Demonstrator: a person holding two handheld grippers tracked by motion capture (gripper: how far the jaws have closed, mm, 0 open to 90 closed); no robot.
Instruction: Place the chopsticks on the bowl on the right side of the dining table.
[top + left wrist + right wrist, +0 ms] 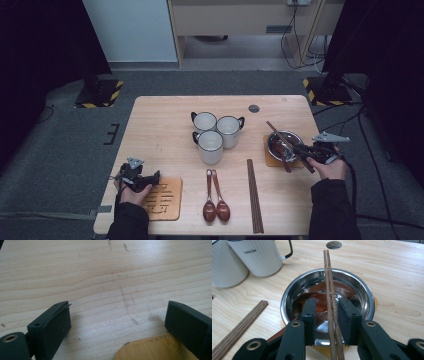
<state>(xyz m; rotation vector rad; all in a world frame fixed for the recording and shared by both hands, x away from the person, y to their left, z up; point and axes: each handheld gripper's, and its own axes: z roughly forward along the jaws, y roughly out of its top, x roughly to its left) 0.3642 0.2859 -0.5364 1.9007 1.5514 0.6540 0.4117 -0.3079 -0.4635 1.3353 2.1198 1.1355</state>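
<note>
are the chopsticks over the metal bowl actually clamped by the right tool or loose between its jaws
Loose, as far as shows: in the right gripper view the chopsticks lie across the bowl with gaps to both jaws of the right tool.

We wear dark sleeves (pixel 129 220) on both forearms. Our left gripper (pixel 150 178) and right gripper (pixel 296 148) are black, each topped by a grey three-cornered plate (brass-ringed screw holes mark the jaw arms), black cables trailing.

Left gripper (pixel 117 325): its 2 black jaws stand wide apart, nothing between them. Beneath lies the light wooden table (pixel 105 277), its grain running across the frame, with faint grey scuff marks near the middle. A rounded corner of a bamboo coaster (pixel 147 350) sits at the bottom edge, just beside the right-hand jaw.
</note>
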